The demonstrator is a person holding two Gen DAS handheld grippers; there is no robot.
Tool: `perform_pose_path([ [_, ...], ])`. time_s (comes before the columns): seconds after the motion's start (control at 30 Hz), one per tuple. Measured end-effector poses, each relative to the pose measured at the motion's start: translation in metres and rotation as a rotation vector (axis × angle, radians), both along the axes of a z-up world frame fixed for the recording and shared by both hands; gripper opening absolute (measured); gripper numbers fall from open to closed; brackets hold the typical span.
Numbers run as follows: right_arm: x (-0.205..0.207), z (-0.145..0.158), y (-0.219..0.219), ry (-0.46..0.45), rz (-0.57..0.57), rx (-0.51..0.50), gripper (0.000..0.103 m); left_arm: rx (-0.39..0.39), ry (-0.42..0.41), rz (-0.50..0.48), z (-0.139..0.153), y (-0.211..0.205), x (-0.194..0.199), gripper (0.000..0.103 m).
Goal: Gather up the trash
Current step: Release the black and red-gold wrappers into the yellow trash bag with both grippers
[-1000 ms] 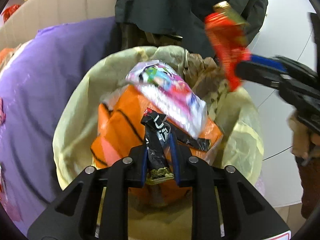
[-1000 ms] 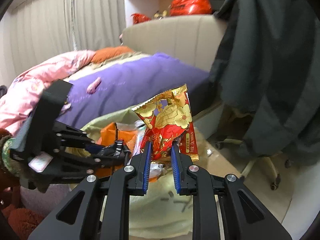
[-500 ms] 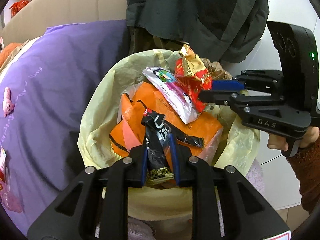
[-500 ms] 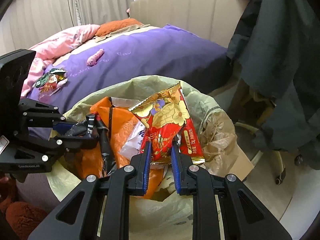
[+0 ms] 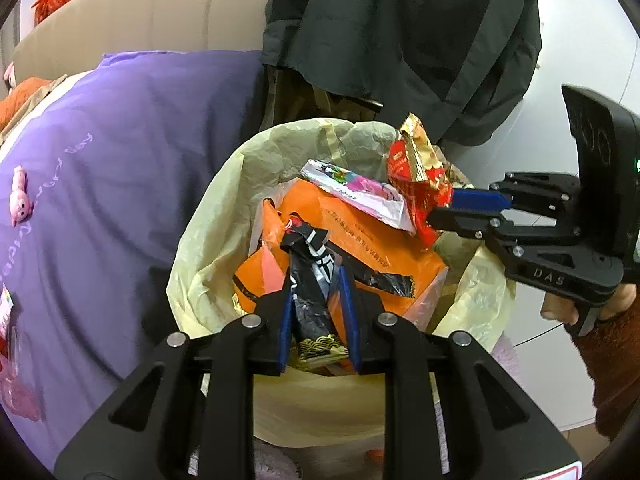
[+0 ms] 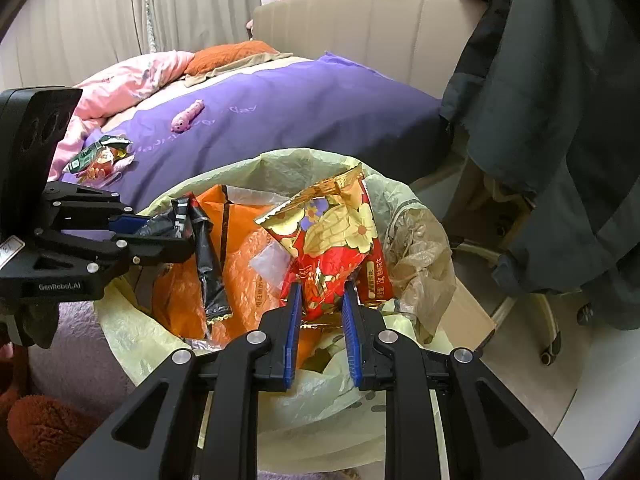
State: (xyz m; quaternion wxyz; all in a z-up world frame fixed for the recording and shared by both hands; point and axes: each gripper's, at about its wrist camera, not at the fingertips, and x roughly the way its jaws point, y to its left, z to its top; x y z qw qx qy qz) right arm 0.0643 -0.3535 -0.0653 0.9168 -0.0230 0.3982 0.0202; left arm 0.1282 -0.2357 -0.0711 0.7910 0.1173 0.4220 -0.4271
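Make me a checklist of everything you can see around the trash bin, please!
Surface: purple bedspread, beside the bin.
Job's things: lined trash bin holding an orange bag; black wrapper; red wrapper; more wrappers on the bed.
Clutter: pink toy, dark jacket.
Grippers: left tool shut on the black wrapper; right tool shut on the red wrapper, both over the bin.
Cables: nothing seen.
Surroundings: headboard, curtains.

- Left gripper: matte black frame, blue ribbed pads, round silver screws along the lower frame; white "GenRobot.AI" lettering at left in the right wrist view.
- Right gripper: same black build, "DAS" embossed, small green light.
- Fuzzy rust-brown sleeve, lower right.
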Motion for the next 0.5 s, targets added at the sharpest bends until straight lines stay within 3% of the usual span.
perform_pose_path([
  [0.1, -0.003, 0.002, 0.000, -0.009, -0.010, -0.003, 0.020, -0.011, 0.004, -0.004, 0.002, 0.000, -0.002, 0.023],
  [0.23, -0.008, 0.008, -0.004, -0.032, -0.031, 0.006, 0.023, -0.042, 0.007, -0.002, 0.009, 0.005, -0.004, 0.044],
  [0.33, -0.013, 0.014, -0.007, -0.050, -0.044, 0.014, 0.039, -0.070, -0.001, 0.018, 0.019, 0.011, -0.004, 0.054],
  [0.5, -0.024, 0.028, -0.002, -0.092, -0.063, 0.008, 0.052, -0.076, -0.046, 0.079, 0.034, 0.023, -0.007, 0.063],
])
